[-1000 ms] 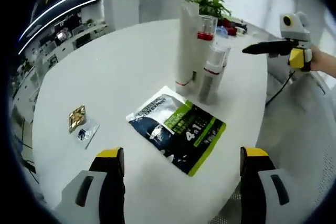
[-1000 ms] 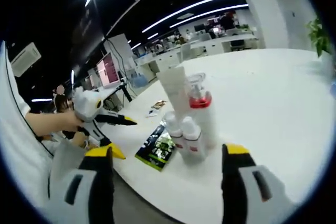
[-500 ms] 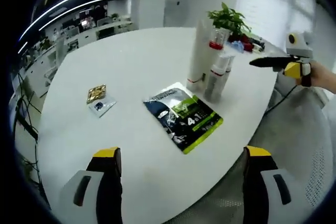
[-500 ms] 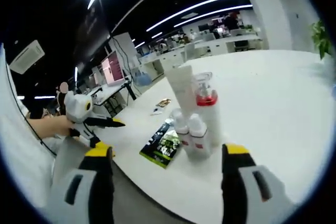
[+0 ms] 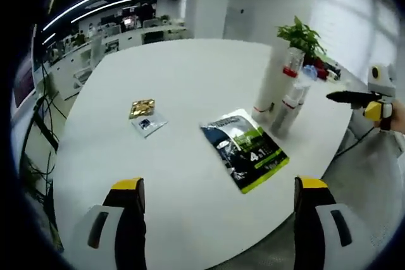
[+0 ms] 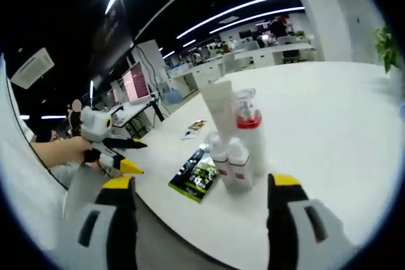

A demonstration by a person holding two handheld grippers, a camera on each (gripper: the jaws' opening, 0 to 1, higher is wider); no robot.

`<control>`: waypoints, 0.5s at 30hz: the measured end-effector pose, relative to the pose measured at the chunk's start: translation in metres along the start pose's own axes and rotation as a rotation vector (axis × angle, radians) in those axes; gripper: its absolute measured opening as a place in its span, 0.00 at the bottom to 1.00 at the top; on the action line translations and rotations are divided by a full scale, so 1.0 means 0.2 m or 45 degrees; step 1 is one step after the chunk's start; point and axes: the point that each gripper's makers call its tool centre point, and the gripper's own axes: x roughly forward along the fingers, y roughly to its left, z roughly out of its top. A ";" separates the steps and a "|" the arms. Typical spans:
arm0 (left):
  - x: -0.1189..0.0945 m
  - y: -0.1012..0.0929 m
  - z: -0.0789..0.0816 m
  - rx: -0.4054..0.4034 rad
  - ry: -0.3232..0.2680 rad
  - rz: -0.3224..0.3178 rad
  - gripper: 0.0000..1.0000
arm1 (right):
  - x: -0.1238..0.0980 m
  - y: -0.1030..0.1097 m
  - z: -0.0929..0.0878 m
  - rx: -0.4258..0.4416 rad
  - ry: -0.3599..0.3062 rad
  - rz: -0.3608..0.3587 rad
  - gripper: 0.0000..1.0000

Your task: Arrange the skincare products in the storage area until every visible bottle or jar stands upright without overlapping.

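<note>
Backing away from the counter (image 5: 190, 80), both tongs (image 5: 215, 232) (image 6: 199, 226) hung wide and empty while the bottles (image 6: 237, 137) stood clustered beside the flat pouch (image 5: 245, 148), which any careless approach might topple.

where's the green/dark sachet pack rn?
Left gripper view: the sachet pack lies flat on the white table, right of centre, beside the upright bottle cluster. In the right gripper view it lies left of them.

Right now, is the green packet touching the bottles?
Apart. The left gripper view shows a strip of white table between the green packet and the bottles.
</note>
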 end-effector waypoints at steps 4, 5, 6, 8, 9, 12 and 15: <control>0.05 0.04 0.07 -0.019 -0.016 0.021 0.96 | 0.01 -0.01 0.00 0.003 0.000 -0.005 0.86; 0.07 0.05 0.08 -0.011 -0.001 0.031 0.96 | 0.01 -0.01 0.00 0.003 0.002 -0.006 0.86; 0.08 0.06 0.08 -0.008 0.003 0.033 0.96 | 0.01 -0.01 0.00 0.002 0.003 -0.006 0.86; 0.11 0.07 0.10 -0.002 0.019 0.050 0.96 | 0.01 -0.01 0.01 0.002 0.005 -0.008 0.86; 0.13 0.08 0.11 0.000 0.026 0.056 0.97 | 0.01 -0.01 0.01 0.003 0.005 -0.009 0.86; 0.18 0.10 0.13 -0.001 0.038 0.070 0.97 | 0.01 -0.02 0.00 0.005 0.009 -0.013 0.86; 0.21 0.11 0.14 -0.019 0.057 0.093 0.97 | 0.02 -0.02 0.00 0.007 0.011 -0.017 0.86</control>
